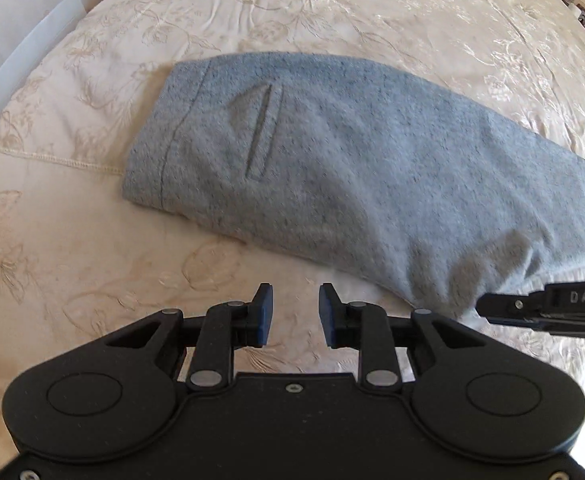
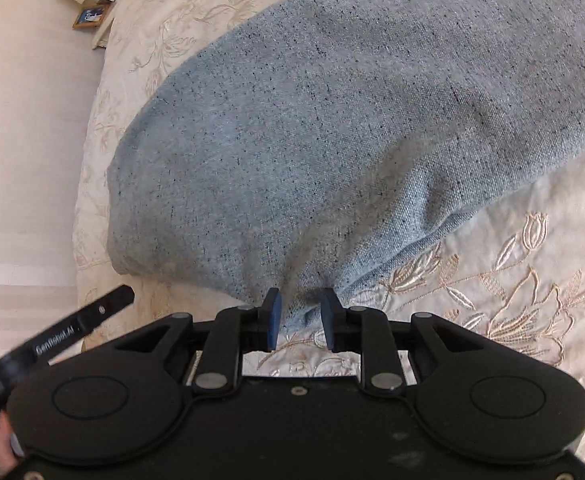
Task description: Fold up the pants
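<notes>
Grey-blue flecked pants (image 1: 332,168) lie folded lengthwise on the cream embroidered bedspread (image 1: 92,240), waistband and a back pocket (image 1: 260,132) to the left. My left gripper (image 1: 295,312) is open and empty, hovering over bare bedspread just short of the pants' near edge. My right gripper (image 2: 300,316) is open, its jaws set either side of a bunched corner of the pants (image 2: 332,140) at the near edge, not closed on it. The right gripper also shows in the left wrist view (image 1: 488,306) at the pants' lower right edge.
The bed's left edge meets a pale wall (image 1: 20,52). In the right wrist view a pale carpet (image 2: 24,140) lies beside the bed, with a bedside table holding a picture frame (image 2: 90,16). The left gripper's body (image 2: 52,340) juts in at lower left.
</notes>
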A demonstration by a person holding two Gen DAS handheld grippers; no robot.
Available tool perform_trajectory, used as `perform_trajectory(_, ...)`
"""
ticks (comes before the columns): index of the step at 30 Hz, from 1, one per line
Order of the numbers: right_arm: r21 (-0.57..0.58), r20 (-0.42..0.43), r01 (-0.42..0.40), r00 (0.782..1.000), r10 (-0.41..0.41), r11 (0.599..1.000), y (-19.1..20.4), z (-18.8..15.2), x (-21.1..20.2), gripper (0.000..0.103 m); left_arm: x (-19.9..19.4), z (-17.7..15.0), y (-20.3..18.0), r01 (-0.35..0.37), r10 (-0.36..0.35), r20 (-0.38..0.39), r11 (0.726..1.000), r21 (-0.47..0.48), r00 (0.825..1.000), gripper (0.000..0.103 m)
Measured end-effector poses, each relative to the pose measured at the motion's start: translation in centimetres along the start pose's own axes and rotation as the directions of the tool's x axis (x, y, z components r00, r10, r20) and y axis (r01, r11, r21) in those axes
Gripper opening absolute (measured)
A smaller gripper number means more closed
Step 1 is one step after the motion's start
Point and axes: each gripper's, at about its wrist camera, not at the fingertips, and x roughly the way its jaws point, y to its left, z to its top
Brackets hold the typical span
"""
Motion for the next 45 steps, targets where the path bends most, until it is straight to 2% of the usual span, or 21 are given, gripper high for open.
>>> perform_trajectory(3, -0.022, 0.012, 0.009, 1.000, -0.009, 1.000, 0.0, -0.4, -0.2, 0.026, 0.1, -1.3, -1.6, -0.022, 0.023, -0.009, 0.998, 0.055, 1.000, 0.036)
perform_trajectory(8, 0.040, 0.058, -0.011, 0.998, 0.009, 0.999, 0.1, 1.7, 1.8, 0.027, -0.5, -2.6, -4.5, -0.019, 0.015, 0.026, 0.984, 0.175, 1.000, 0.036)
perform_trajectory(9, 0.051, 0.058, -0.009, 0.998, 0.006, 0.999, 0.1, 2.0, 2.0, 0.022, -0.7, -2.8, -5.1, -0.024, 0.017, 0.038, 0.979, 0.202, 0.999, 0.036)
perform_trajectory(10, 0.046, 0.065, -0.017, 0.998, 0.014, 0.999, 0.3, 2.3, 1.9, 0.003, -0.8, -2.8, -5.7, -0.027, 0.015, 0.054, 0.975, 0.221, 0.998, 0.036)
perform_trajectory(15, -0.140, 0.163, -0.061, 0.983, 0.083, 0.988, 3.3, 3.3, -1.9, 0.003, -0.8, -2.8, -8.9, -0.013, -0.020, 0.109, 0.956, 0.293, 0.994, 0.037)
perform_trajectory(18, -0.109, 0.136, -0.082, 0.986, 0.096, 0.991, 3.1, 3.5, -2.4, 0.003, -0.9, -3.2, -11.3, -0.042, -0.022, 0.169, 0.930, 0.365, 0.985, 0.037)
perform_trajectory(21, -0.116, 0.128, -0.085, 0.987, 0.100, 0.990, 2.8, 3.4, -3.4, 0.003, -0.7, -3.7, -13.2, -0.095, 0.008, 0.209, 0.906, 0.413, 0.978, 0.038)
perform_trajectory(27, -0.139, 0.121, -0.086, 0.987, 0.103, 0.987, 3.2, 4.1, -3.5, 0.004, 1.2, -4.0, -15.1, -0.215, 0.126, 0.243, 0.896, 0.388, 0.962, 0.039)
perform_trajectory(30, -0.150, 0.095, -0.083, 0.991, 0.098, 0.985, 2.9, 4.0, -3.1, 0.004, 1.9, -4.1, -15.9, -0.232, 0.140, 0.248, 0.888, 0.396, 0.959, 0.039)
perform_trajectory(32, -0.158, 0.085, -0.082, 0.992, 0.096, 0.984, 2.8, 4.0, -3.0, 0.004, 2.0, -4.3, -16.2, -0.216, 0.129, 0.238, 0.894, 0.392, 0.963, 0.041)
perform_trajectory(37, -0.128, 0.058, -0.115, 0.991, 0.123, 0.985, 1.8, 4.4, -3.5, 0.004, 2.2, -4.9, -16.5, -0.269, 0.175, 0.261, 0.881, 0.389, 0.949, 0.041)
perform_trajectory(45, -0.218, 0.005, -0.115, 0.993, 0.119, 0.969, 2.2, 5.0, -3.2, 0.004, 2.8, -4.5, -17.1, -0.286, 0.178, 0.294, 0.881, 0.378, 0.939, 0.041)
